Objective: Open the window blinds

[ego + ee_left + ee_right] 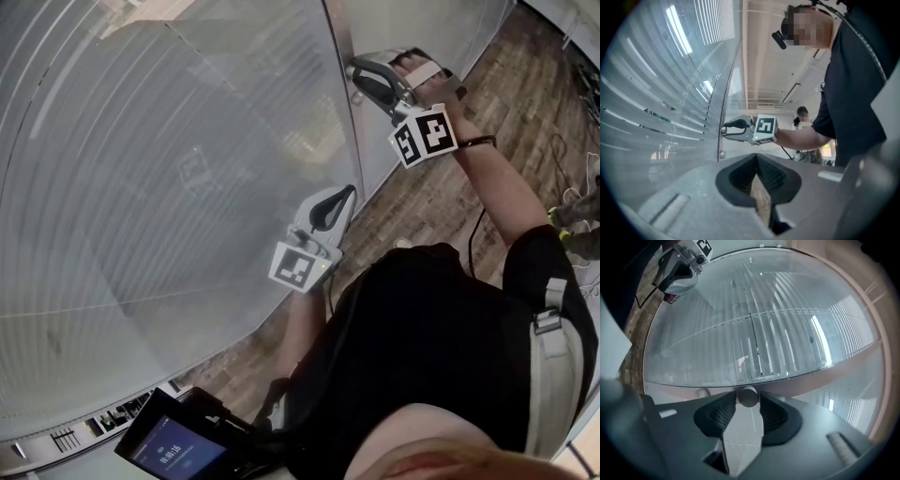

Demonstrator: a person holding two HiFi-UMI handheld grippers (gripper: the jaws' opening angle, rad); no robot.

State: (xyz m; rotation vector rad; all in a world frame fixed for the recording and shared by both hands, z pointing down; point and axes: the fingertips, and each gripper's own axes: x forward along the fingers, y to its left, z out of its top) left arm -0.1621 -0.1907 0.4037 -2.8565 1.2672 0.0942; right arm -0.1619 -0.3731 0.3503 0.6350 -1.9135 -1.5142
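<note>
The left gripper (345, 199) hung idle, fingers together, short of the window frame. Farther out, the right gripper (748, 400) had its fingers clamped on the knob (748, 394), in line with its axis. The blinds (754, 333) lay beyond, behind glass.

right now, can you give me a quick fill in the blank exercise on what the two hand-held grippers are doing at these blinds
1. The right hand-held gripper is shut on a small round ___ beside the blinds.
2. The left hand-held gripper has ___ between its jaws.
3. The blinds lie behind a pane of ___.
4. The floor is laid with ___ planks.

Missing words: knob; nothing; glass; wood.
</note>
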